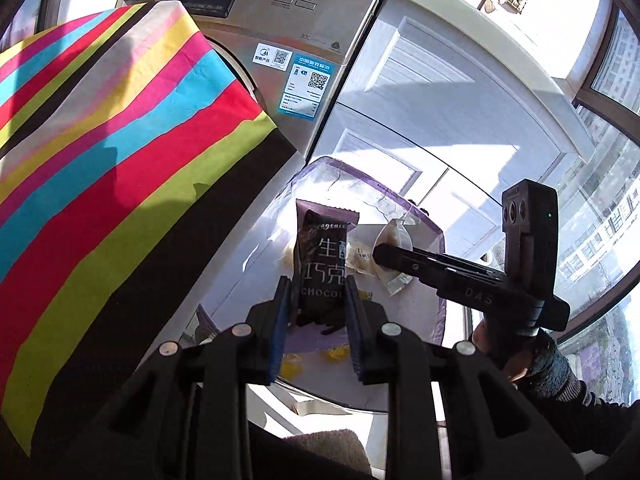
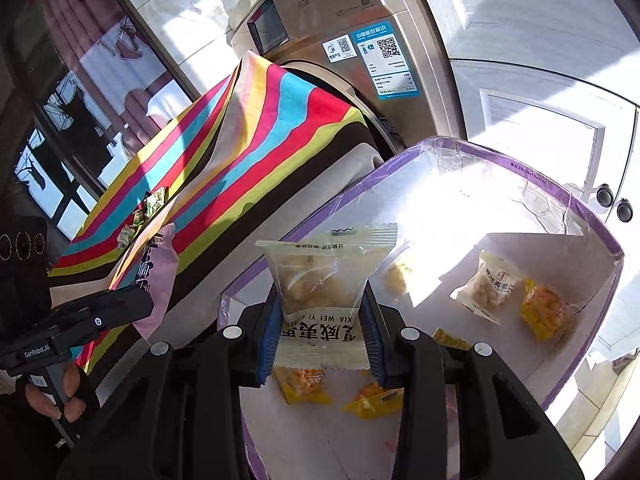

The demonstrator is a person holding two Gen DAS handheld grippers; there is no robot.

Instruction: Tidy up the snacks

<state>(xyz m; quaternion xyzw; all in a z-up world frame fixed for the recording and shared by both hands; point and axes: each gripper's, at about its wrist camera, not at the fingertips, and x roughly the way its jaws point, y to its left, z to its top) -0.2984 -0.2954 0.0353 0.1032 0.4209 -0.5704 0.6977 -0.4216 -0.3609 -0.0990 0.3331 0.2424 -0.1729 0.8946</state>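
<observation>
My left gripper (image 1: 316,312) is shut on a dark chocolate packet (image 1: 322,264), which stands upright between the blue pads. It hangs over the near part of a white box with a purple rim (image 1: 438,240). My right gripper (image 2: 320,332) is shut on a clear packet of pale snack (image 2: 320,280), held over the same box (image 2: 580,216). Loose in the box lie a white packet (image 2: 488,286) and yellow packets (image 2: 544,312). In the left wrist view the right gripper (image 1: 380,254) reaches in from the right with its packet (image 1: 394,240). The left gripper (image 2: 140,306) shows at the left edge.
A striped cloth (image 2: 248,140) covers the table left of the box, with small green candies (image 2: 148,208) on it. Behind stand a washing machine (image 1: 280,40) and white cabinet doors (image 1: 420,100). A gloved hand (image 1: 520,356) holds the right gripper.
</observation>
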